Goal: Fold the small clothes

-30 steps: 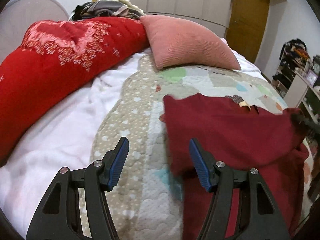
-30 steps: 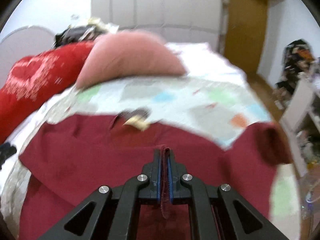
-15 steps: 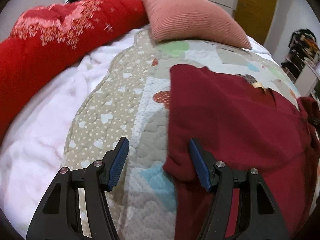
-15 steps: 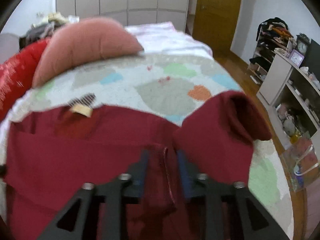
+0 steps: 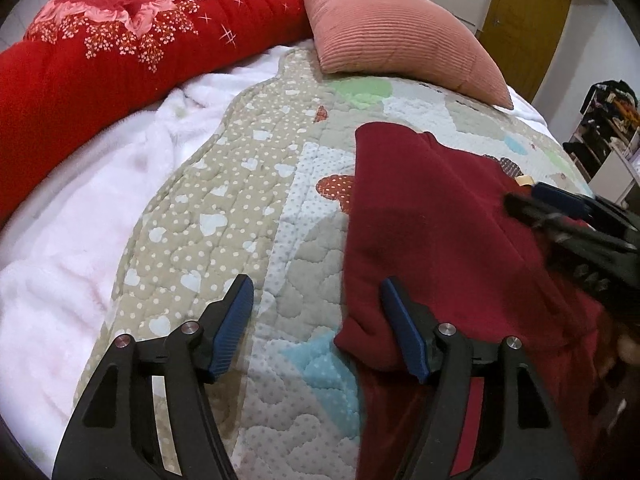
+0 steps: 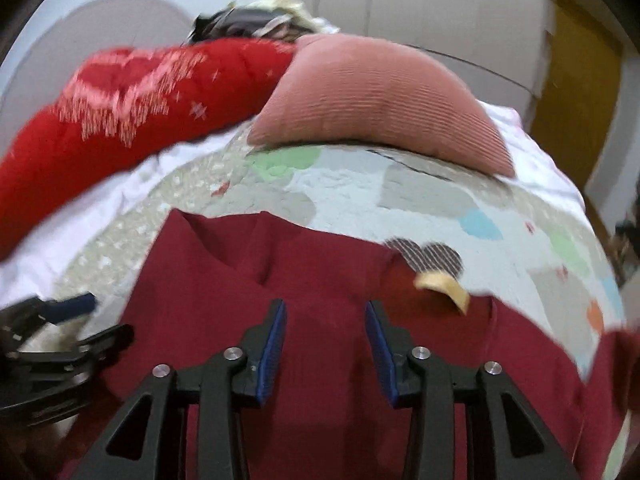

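Note:
A dark red garment [image 5: 432, 224] lies on the patchwork quilt [image 5: 240, 208], its left sleeve folded over the body. It also fills the lower right wrist view [image 6: 320, 280], with a tan neck label [image 6: 442, 286] near its far edge. My left gripper [image 5: 318, 316] is open, its right finger resting by the folded sleeve's near end. My right gripper [image 6: 325, 340] is open and empty just above the garment's middle. It shows blurred in the left wrist view [image 5: 568, 220].
A pink ribbed pillow [image 5: 400, 40] and a red flowered duvet [image 5: 120, 48] lie at the bed's far side. A white fleece blanket [image 5: 60, 220] lies left of the quilt. A wooden door [image 5: 528, 20] and cluttered shelves [image 5: 608, 128] stand at the right.
My right gripper has opened, let go of the red cloth and swung left over the garment. My left gripper stayed open and moved closer to the bed.

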The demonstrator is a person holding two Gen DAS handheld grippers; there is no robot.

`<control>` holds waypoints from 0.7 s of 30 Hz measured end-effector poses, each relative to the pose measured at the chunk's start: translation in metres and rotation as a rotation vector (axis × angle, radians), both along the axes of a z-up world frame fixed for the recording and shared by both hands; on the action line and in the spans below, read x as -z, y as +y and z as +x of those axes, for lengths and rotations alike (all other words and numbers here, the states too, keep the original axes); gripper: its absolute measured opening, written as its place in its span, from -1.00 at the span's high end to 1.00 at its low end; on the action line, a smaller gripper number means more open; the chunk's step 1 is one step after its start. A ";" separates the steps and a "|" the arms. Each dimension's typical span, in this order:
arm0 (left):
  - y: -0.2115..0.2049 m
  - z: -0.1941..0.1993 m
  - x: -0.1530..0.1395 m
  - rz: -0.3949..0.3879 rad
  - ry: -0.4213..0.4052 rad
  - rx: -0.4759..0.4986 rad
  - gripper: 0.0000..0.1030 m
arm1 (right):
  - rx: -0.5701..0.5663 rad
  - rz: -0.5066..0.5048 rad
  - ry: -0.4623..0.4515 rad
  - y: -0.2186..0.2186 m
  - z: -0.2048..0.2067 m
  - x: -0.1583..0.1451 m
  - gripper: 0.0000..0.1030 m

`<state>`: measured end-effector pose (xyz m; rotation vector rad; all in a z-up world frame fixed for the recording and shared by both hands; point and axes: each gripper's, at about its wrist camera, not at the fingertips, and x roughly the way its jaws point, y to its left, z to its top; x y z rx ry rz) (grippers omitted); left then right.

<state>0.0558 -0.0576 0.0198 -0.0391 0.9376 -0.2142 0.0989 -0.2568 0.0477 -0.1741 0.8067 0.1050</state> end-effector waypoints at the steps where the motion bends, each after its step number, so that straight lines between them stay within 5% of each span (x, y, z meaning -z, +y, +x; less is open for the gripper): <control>1: 0.001 0.000 0.001 -0.010 0.001 0.000 -0.33 | -0.030 -0.024 0.017 0.003 0.006 0.004 -0.07; 6: 0.002 0.002 0.004 -0.026 -0.004 -0.009 -0.39 | -0.149 -0.067 0.085 0.004 0.026 0.027 -0.07; 10: 0.003 0.003 0.004 -0.031 -0.006 -0.005 -0.42 | -0.179 0.022 0.100 0.004 0.027 0.025 0.91; 14: 0.004 0.003 0.006 -0.034 -0.010 -0.011 -0.45 | -0.166 -0.017 0.076 0.010 0.026 0.019 0.94; 17: 0.001 0.003 0.006 -0.020 -0.013 -0.010 -0.47 | -0.046 -0.117 0.074 0.005 0.036 0.028 1.00; 21: 0.002 0.004 0.005 -0.018 -0.011 -0.009 -0.47 | -0.026 0.030 0.079 -0.007 0.028 0.015 1.00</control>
